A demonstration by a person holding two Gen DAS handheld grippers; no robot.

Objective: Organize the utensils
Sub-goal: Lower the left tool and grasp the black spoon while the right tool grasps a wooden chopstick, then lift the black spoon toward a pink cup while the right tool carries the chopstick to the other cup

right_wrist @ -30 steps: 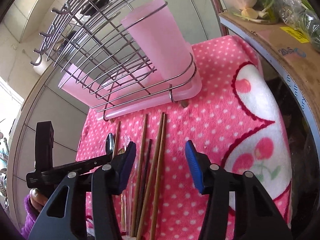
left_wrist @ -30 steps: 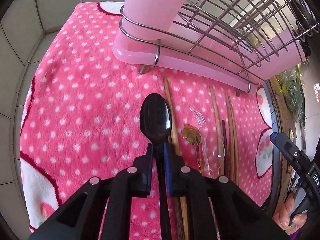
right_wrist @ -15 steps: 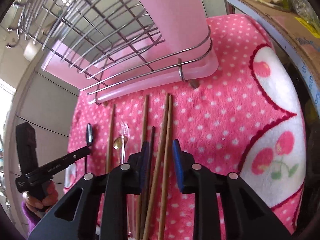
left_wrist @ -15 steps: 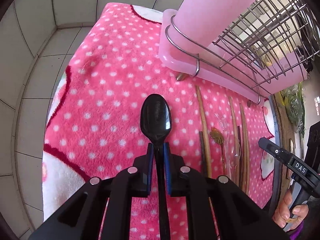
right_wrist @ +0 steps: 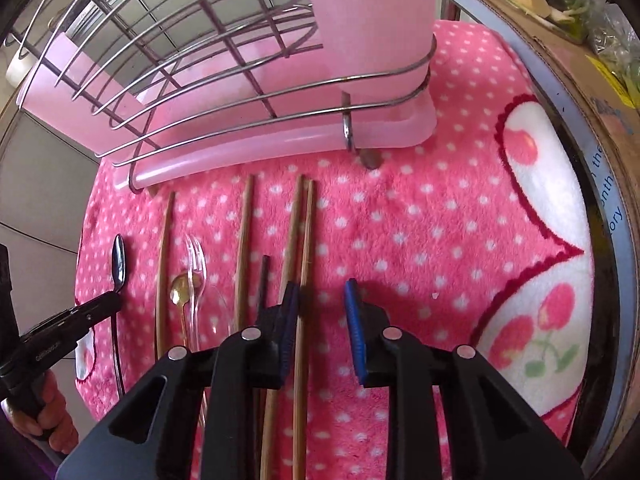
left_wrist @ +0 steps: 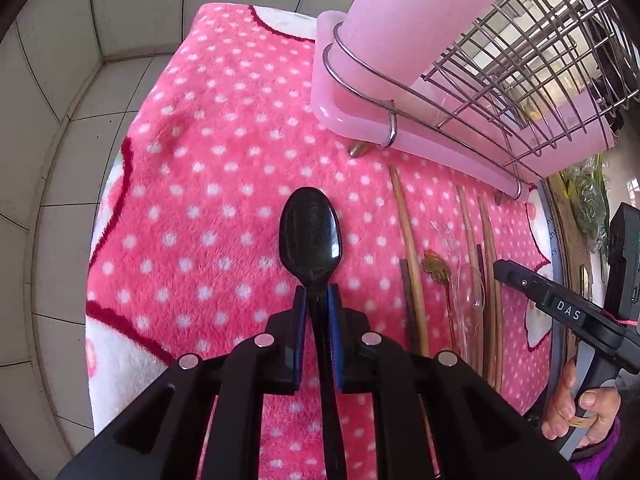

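On the pink polka-dot fleece blanket (right_wrist: 420,240), most of the sorting looks undone: wooden chopsticks (right_wrist: 305,240), a dark stick (right_wrist: 263,280), a clear plastic fork (right_wrist: 197,264) and a small gold spoon (right_wrist: 180,290) lie in a loose row just near of the wire rack (right_wrist: 224,92), whose pale pink holders show nothing plainly inside. The left gripper (left_wrist: 318,304) is clamped on the neck of a glossy black plastic spoon (left_wrist: 310,236), held out over the blanket at the left end of the row, well short of the rack. The right gripper (right_wrist: 322,316) has just narrowed its jaws; they stand apart with only blanket between them, the left pad just beside the rightmost chopsticks, gripping nothing.
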